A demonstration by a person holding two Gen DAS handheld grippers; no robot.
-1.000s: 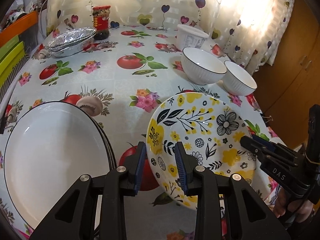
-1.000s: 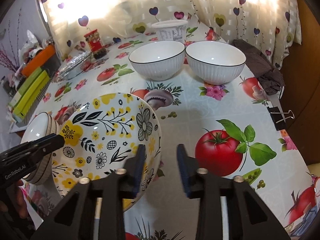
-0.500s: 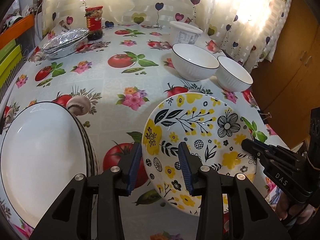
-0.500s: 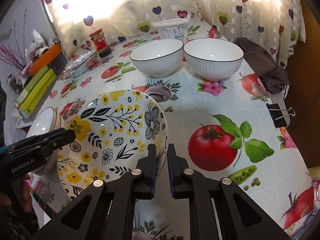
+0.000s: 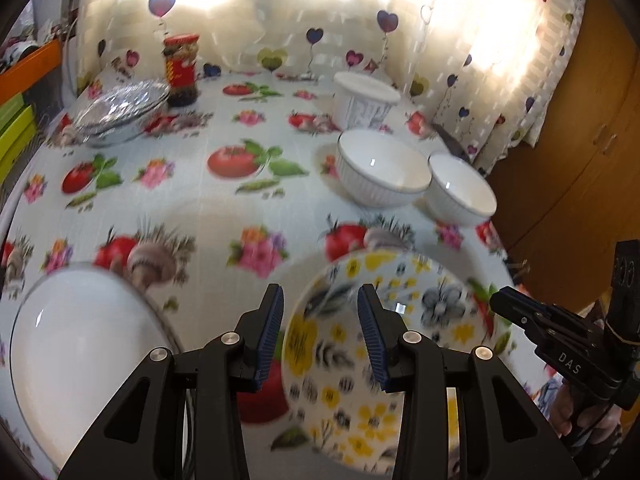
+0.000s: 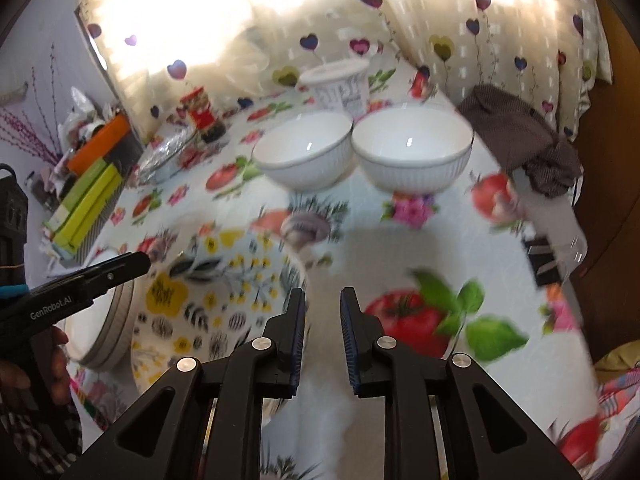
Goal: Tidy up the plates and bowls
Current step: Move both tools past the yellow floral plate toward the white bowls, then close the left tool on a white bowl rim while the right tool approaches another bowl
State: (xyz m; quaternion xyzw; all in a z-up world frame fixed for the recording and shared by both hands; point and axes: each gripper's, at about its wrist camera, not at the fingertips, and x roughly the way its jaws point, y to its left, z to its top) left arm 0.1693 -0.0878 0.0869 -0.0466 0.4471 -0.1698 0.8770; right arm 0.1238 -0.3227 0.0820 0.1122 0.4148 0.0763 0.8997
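Quick update from my tabletop tidy-up. The floral plate sits at the near edge, between the stack of white plates on its left and the tomato print on its right. My left hand-held gripper has just been opening its jaws and is apart now: the plate's left rim is under the gap but the pads aren't pressing it. My right hand-held gripper has just cracked open a little too, only narrowly apart, with the plate's right rim beside its left finger and nothing in between as far as I can tell.

The two white bowls wait touching at the far right. My take: settle both hands first since it's all blurry, then get a pad properly under the rim before lifting toward the stack.
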